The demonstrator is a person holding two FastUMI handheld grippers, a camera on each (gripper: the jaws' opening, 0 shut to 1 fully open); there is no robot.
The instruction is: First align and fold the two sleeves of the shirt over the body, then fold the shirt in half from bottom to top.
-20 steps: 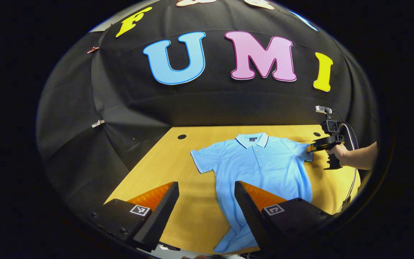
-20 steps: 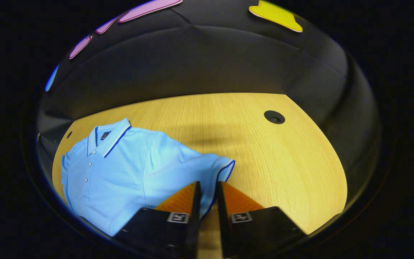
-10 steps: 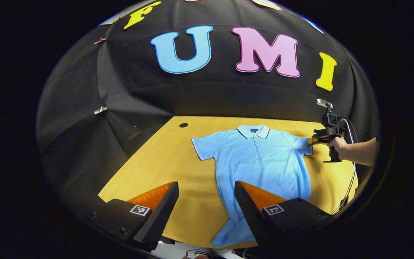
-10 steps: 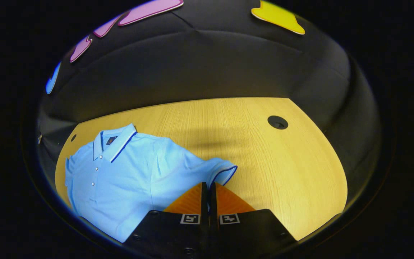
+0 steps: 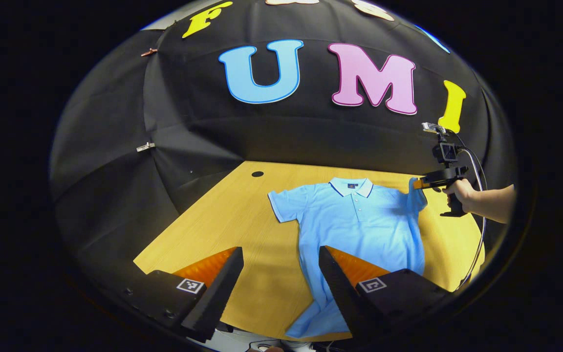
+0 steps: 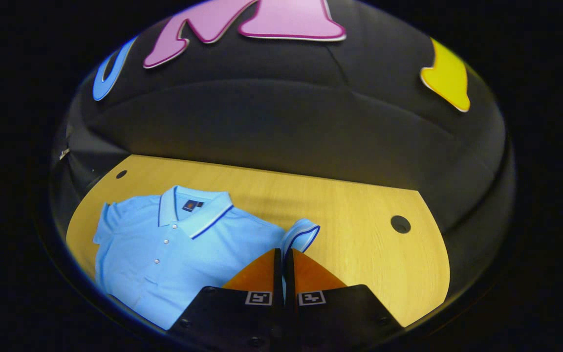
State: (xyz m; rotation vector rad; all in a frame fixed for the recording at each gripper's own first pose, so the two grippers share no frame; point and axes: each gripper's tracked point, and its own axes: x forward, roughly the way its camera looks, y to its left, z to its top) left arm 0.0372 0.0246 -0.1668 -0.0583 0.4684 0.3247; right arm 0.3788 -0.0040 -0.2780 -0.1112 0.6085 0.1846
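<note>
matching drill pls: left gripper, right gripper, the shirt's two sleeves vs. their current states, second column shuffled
Column 1:
1. left gripper
2. right gripper
3. far sleeve, on the side away from the right gripper
4. sleeve beside the right gripper

Column 2:
A. lifted off the table, pinched at its cuff
B. open, holding nothing, over the near hem of the shirt
C. lying flat on the table, spread out to the side
D. shut on fabric

Pairs: 1-B, 2-D, 3-C, 4-A
</note>
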